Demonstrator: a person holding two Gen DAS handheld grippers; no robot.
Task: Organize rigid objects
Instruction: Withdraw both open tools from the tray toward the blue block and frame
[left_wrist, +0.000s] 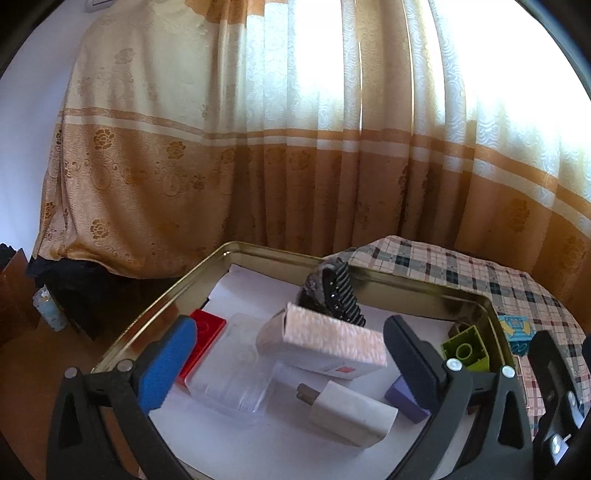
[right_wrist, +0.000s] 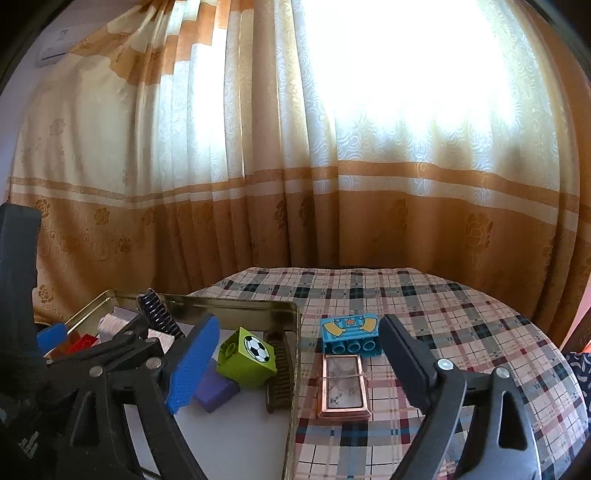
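A gold metal tin (left_wrist: 207, 264) lined with white paper holds a pink-topped box (left_wrist: 325, 341), a white charger (left_wrist: 351, 411), a clear plastic case (left_wrist: 229, 373), a red brick (left_wrist: 201, 341), a black comb (left_wrist: 341, 295), a green brick (left_wrist: 465, 349) and a purple block (left_wrist: 402, 400). My left gripper (left_wrist: 291, 365) is open above the tin, empty. My right gripper (right_wrist: 299, 365) is open and empty, straddling the tin's right wall (right_wrist: 295, 369). A blue printed brick (right_wrist: 351, 334) and a copper-framed case (right_wrist: 343, 386) lie on the plaid cloth between its fingers.
The round table has a plaid cloth (right_wrist: 461, 332). Orange and cream curtains (right_wrist: 295, 184) hang close behind. In the right wrist view the tin also shows the green football brick (right_wrist: 247, 356), a brown comb (right_wrist: 282, 373) and the purple block (right_wrist: 216, 391).
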